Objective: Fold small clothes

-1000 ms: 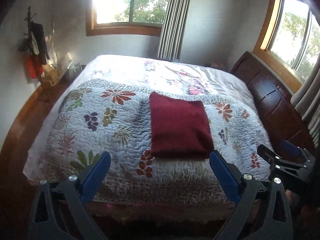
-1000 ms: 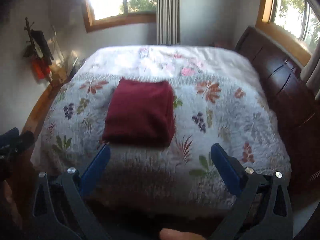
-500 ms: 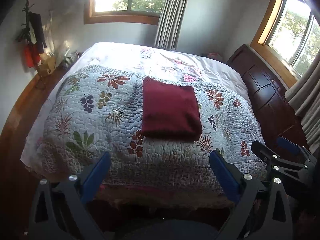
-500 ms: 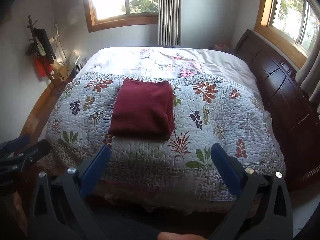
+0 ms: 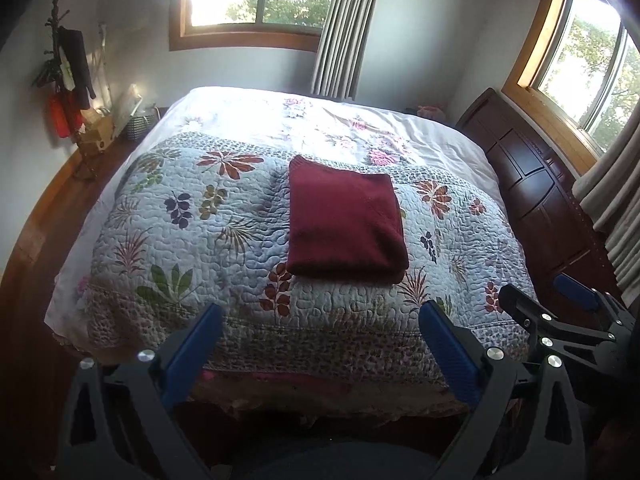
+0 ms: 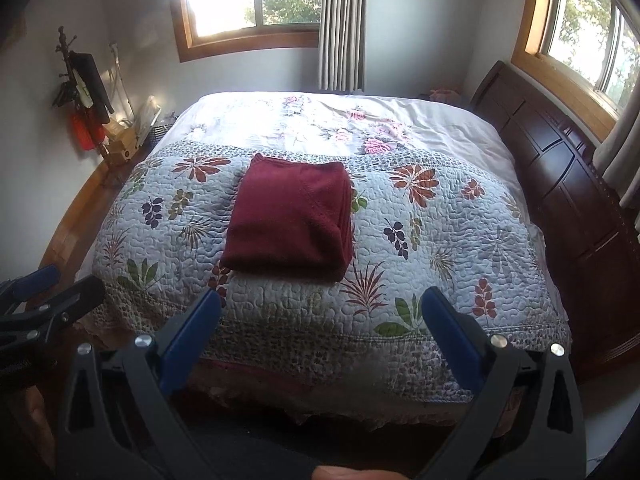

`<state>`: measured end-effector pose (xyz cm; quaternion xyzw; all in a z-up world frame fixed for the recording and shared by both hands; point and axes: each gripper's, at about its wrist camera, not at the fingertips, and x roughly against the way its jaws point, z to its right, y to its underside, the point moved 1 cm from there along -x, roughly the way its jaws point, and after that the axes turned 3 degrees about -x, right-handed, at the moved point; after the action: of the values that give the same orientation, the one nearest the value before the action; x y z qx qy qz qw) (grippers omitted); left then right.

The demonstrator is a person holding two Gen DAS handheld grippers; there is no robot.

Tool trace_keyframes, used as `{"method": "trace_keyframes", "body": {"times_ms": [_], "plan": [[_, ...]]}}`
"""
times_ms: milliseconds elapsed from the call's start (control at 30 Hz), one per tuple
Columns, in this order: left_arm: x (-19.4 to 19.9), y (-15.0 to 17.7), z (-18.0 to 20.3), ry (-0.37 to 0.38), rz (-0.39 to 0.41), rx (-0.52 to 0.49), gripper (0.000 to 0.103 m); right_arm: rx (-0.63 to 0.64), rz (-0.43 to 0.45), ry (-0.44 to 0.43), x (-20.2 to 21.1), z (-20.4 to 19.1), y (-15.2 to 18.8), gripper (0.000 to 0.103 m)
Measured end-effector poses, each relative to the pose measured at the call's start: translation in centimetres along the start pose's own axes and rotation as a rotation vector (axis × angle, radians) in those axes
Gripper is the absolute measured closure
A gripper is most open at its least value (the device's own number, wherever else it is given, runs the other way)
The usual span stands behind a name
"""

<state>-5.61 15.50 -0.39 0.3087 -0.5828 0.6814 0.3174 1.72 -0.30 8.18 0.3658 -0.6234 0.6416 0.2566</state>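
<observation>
A dark red garment lies folded into a neat rectangle on the floral quilt of the bed. My left gripper hangs open in front of the bed's near edge, well short of the garment and holding nothing. My right gripper is open too, back from the same edge, nothing between its blue pads. Each gripper shows at the side of the other's view: the right gripper at the lower right, the left gripper at the lower left.
A dark wooden headboard runs along the bed's right side under a window. A coat stand with hanging items and a small basket stand left of the bed. Wooden floor borders the left side. Curtains hang at the back.
Both grippers have drawn back and up from the bed, so the folded garment looks smaller and farther. Both stayed open throughout.
</observation>
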Motion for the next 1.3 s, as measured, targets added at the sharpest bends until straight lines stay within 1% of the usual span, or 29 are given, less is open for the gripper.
{"method": "trace_keyframes", "body": {"times_ms": [533, 667, 1300], "plan": [[-1.0, -0.4, -0.4, 0.008, -0.007, 0.004, 0.004, 0.016, -0.005, 0.006, -0.4, -0.4, -0.5, 0.003], [-1.1, -0.5, -0.5, 0.009, -0.007, 0.001, 0.004, 0.024, 0.013, 0.024, -0.3, -0.5, -0.6, 0.003], [-0.9, -1.0, -0.5, 0.006, -0.005, 0.005, 0.004, 0.022, 0.029, 0.022, 0.1, -0.4, -1.1, 0.003]]}}
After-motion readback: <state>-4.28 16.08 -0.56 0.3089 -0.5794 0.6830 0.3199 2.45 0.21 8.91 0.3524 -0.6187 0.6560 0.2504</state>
